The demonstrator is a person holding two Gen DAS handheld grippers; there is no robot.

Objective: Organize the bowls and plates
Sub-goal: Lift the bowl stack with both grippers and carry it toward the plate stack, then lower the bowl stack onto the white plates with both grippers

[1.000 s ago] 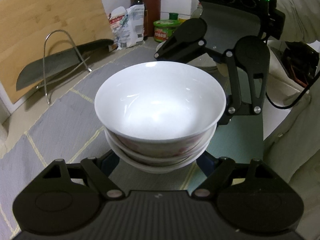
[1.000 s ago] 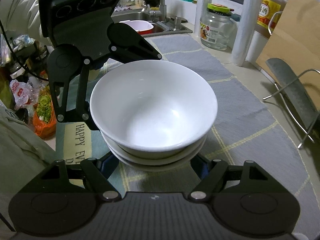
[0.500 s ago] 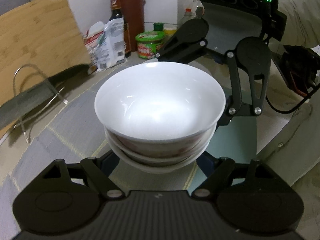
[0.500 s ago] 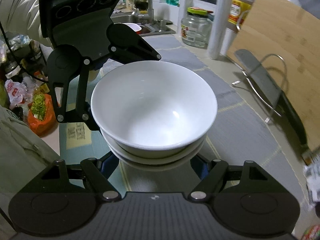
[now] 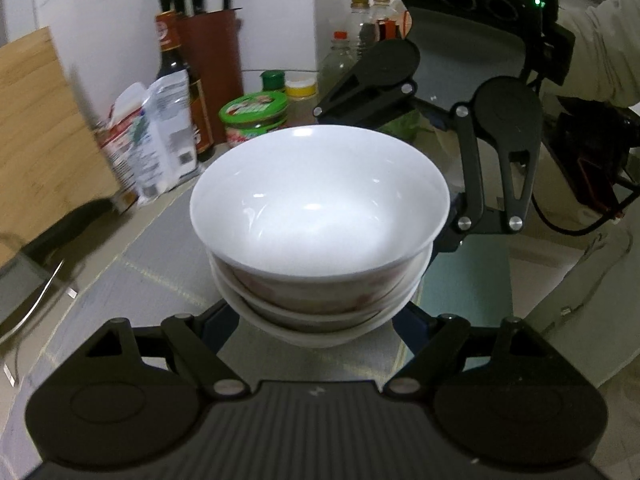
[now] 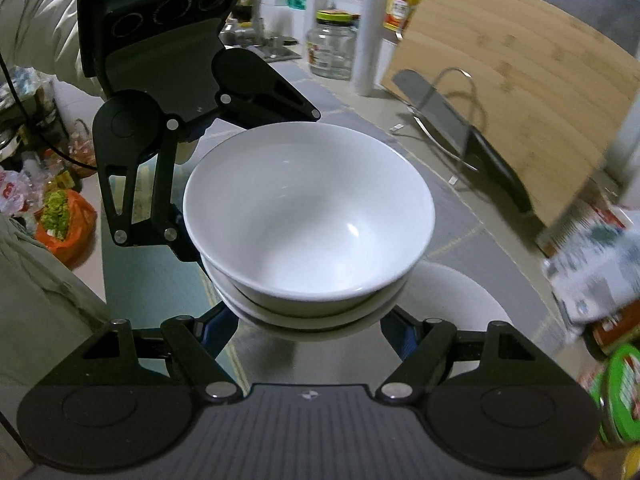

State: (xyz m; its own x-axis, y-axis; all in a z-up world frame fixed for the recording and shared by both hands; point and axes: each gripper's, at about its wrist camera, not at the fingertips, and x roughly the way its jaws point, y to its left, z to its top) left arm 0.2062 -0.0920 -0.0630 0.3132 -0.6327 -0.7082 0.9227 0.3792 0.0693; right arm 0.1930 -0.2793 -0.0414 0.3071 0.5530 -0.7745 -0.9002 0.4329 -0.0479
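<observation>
The left gripper [image 5: 318,322] has its jaws spread wide around the bottom of a stack of bowls [image 5: 318,216], one blue finger [image 5: 218,326] on each side of the lowest bowl, so it holds the stack from its side. The right gripper [image 6: 310,326] does the same from the opposite side, jaws wide and pressed on the stack [image 6: 308,220], and each gripper shows in the other's view (right gripper [image 5: 444,240] behind the stack in the left view, left gripper [image 6: 188,248] in the right view). The stack is in the air above the grey mat [image 5: 160,256]. Below it, in the right view, lies a white plate [image 6: 456,300]. Further out stand a cutting board [image 6: 512,92], a wire rack [image 6: 452,120], a sauce bottle [image 5: 180,80], a knife block [image 5: 212,60] and a green-lid tub [image 5: 254,118].
</observation>
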